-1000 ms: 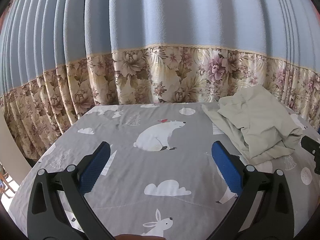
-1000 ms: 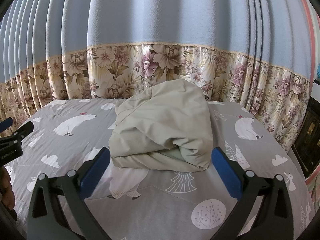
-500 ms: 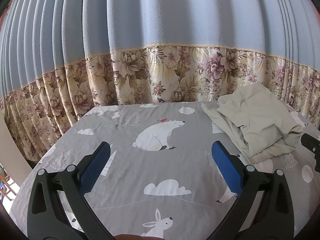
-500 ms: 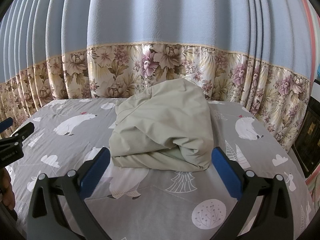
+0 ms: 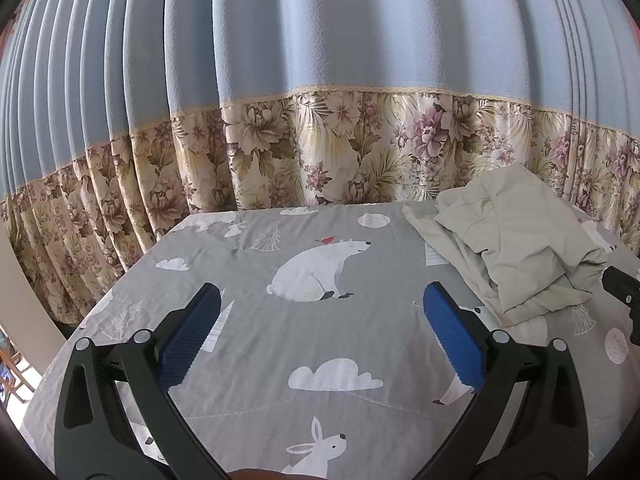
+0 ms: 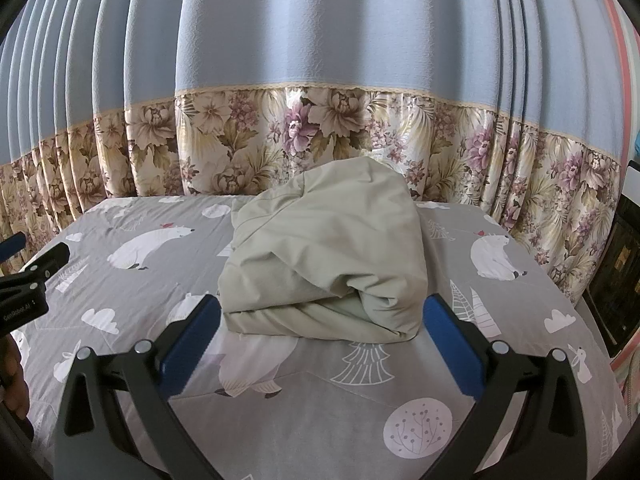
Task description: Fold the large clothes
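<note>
A pale green garment (image 6: pixel 332 256) lies crumpled in a heap on the grey animal-print bed sheet (image 6: pixel 400 392). My right gripper (image 6: pixel 320 320) is open and empty, its blue pads just in front of the heap on either side, apart from it. In the left wrist view the garment (image 5: pixel 516 244) lies to the right. My left gripper (image 5: pixel 320 320) is open and empty above the bare sheet (image 5: pixel 260 360), left of the heap. The right gripper's tip (image 5: pixel 620 292) shows at that view's right edge, and the left gripper (image 6: pixel 24 280) shows at the right wrist view's left edge.
A blue curtain with a floral lower band (image 6: pixel 320 136) hangs close behind the bed. The bed's left edge (image 5: pixel 108 300) drops off beside the curtain. A dark piece of furniture (image 6: pixel 620 272) stands to the right of the bed.
The left wrist view has shifted slightly, with the garment a little further right. The right gripper and the garment have hardly moved.
</note>
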